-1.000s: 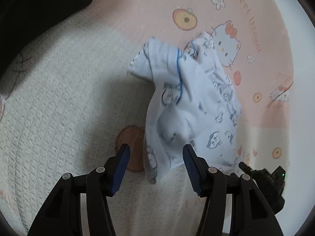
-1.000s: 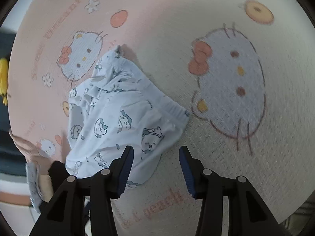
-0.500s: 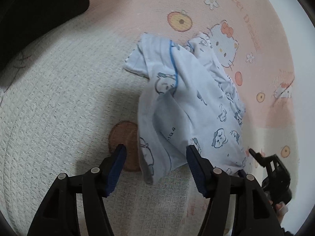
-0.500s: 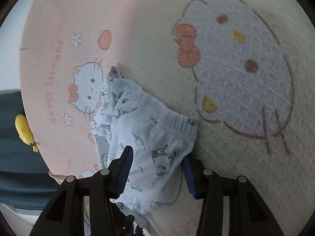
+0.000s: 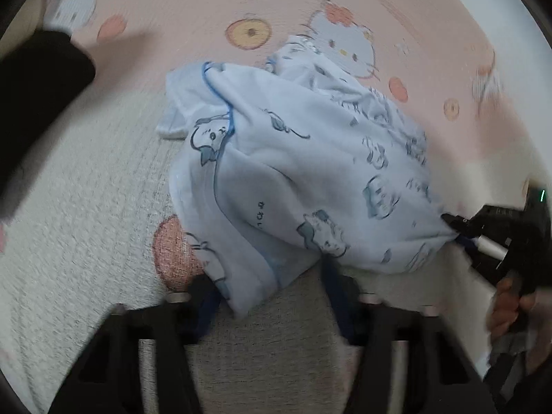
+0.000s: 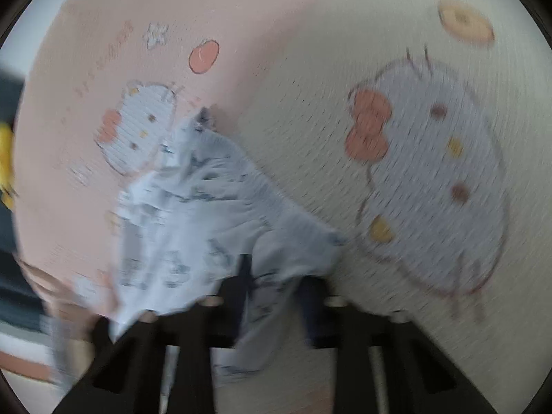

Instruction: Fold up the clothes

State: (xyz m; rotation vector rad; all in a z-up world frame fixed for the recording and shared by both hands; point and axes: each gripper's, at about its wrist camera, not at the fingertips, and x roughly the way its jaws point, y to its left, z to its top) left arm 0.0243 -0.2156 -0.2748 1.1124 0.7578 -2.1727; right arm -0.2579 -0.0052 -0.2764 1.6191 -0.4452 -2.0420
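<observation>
Largest in both views is the pink and cream blanket (image 5: 86,172) with its cartoon cat prints, spread flat beneath both our grippers and filling nearly everything ahead of them. On it lies the pale blue garment (image 5: 293,172), printed with small cartoon animals and edged with a blue trim, bunched and creased directly ahead of the left gripper (image 5: 269,293). Its near hem drapes down between that gripper's 2 blue pads; the jaws are closing, with the cloth between them, though the pads do not yet look pressed on it. To the right of the left gripper, the right gripper (image 5: 459,231) bites the garment's right corner, and a hand (image 5: 507,307) grips its handle. In the right wrist view, heavily blurred, the garment (image 6: 207,214) rises ahead and to the left of the right gripper (image 6: 272,296), whose jaws are closing, and a fold of cloth is pinched between them and hangs below. A dark shape (image 5: 38,79) sits far left of the left gripper; we cannot tell what it is.
</observation>
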